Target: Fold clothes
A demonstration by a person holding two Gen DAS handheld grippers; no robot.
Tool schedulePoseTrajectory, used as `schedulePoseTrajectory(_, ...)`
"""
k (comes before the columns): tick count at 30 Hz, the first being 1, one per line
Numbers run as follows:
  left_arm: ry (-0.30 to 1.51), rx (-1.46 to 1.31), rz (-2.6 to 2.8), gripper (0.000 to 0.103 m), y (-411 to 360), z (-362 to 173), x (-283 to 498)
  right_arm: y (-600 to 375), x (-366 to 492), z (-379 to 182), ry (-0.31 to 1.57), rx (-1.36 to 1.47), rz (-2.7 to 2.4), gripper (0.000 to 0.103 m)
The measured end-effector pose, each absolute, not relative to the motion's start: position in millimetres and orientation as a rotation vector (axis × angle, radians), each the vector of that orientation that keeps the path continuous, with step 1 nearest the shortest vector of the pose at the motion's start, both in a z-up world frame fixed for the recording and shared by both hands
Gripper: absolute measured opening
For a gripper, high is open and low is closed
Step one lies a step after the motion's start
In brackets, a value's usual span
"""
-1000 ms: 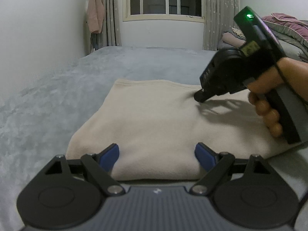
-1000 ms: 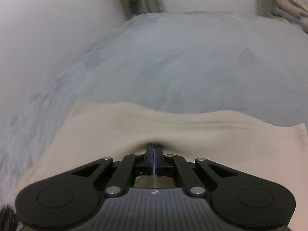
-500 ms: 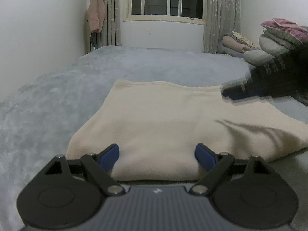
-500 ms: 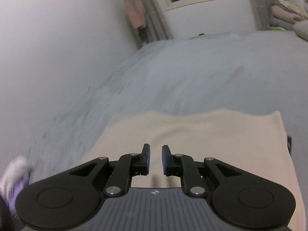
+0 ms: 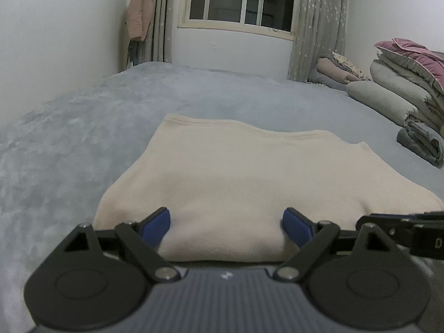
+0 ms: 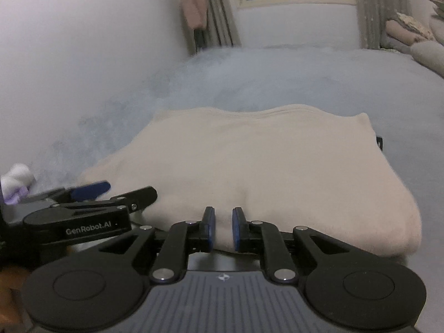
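Left wrist view shows a cream garment (image 5: 236, 177) lying folded on the grey bed (image 5: 83, 144), its near rounded fold right in front of the camera and its far hem running left to right across the middle of the bed. The left gripper (image 5: 226, 226) stands spread wide at that near fold, one blue pad at each side of a stretch of the cloth; whether the pads touch the fabric I cannot tell, and it does not look like a pinch. At the right edge of this view the dark body of the right gripper (image 5: 399, 222) shows, low and beside the garment's near right corner.

Right wrist view looks over the same cream garment (image 6: 277, 166) from slightly further right. The right gripper (image 6: 222, 229) has its pads drawn close with a narrow gap between them, resting at the near fold; a little cloth may bulge into the gap, but I cannot tell that it is pinched. The left gripper (image 6: 111, 191) lies to the left, at the garment's near left corner.

By my reading the task is well along: the garment already forms a thick, tidy, layered rectangle with no sleeves loose. What may remain is one more fold, probably near edge over to far hem, or smoothing and setting it aside. A stack of folded bedding (image 5: 402, 88) sits far right on the bed.
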State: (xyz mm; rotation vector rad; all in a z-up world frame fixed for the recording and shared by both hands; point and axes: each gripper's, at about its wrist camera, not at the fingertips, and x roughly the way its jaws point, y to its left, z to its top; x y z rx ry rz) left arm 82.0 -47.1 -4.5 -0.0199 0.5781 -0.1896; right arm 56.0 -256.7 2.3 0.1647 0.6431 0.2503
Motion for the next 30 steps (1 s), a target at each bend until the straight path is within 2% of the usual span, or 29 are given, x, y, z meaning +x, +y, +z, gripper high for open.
schedulePoseTrajectory(4,0.579,0.003,-0.183,0.09,-52,-5,82,-268,55,13,0.678,0.229,0.234,0.011)
schedulePoseTrajectory(7,0.578,0.002,-0.184,0.09,-51,-5,81,-287,48,14,0.706,0.299,0.231,0.006)
schedulePoseTrajectory(10,0.578,-0.001,-0.185,0.09,-51,-4,81,-303,43,14,0.747,0.359,0.228,0.006)
schedulePoseTrajectory(11,0.581,-0.006,-0.188,0.09,-50,-3,81,-306,41,14,0.76,0.364,0.221,0.011)
schedulePoseTrajectory(15,0.599,-0.038,-0.213,0.09,-42,5,82,-330,34,13,0.773,0.429,0.188,0.01)
schedulePoseTrajectory(16,0.604,-0.042,-0.221,0.09,-39,7,81,-335,33,15,0.767,0.455,0.165,0.016)
schedulePoseTrajectory(18,0.615,-0.082,-0.252,0.09,-28,14,79,-345,30,18,0.749,0.507,0.132,0.017)
schedulePoseTrajectory(23,0.647,-0.307,-0.276,0.09,14,19,82,-344,26,37,0.63,0.515,0.127,0.037)
schedulePoseTrajectory(27,0.659,-0.443,-0.271,0.09,38,11,88,-328,30,40,0.569,0.414,0.081,0.039)
schedulePoseTrajectory(30,0.651,-0.504,-0.254,0.09,52,9,90,-326,40,26,0.617,0.355,0.006,0.038)
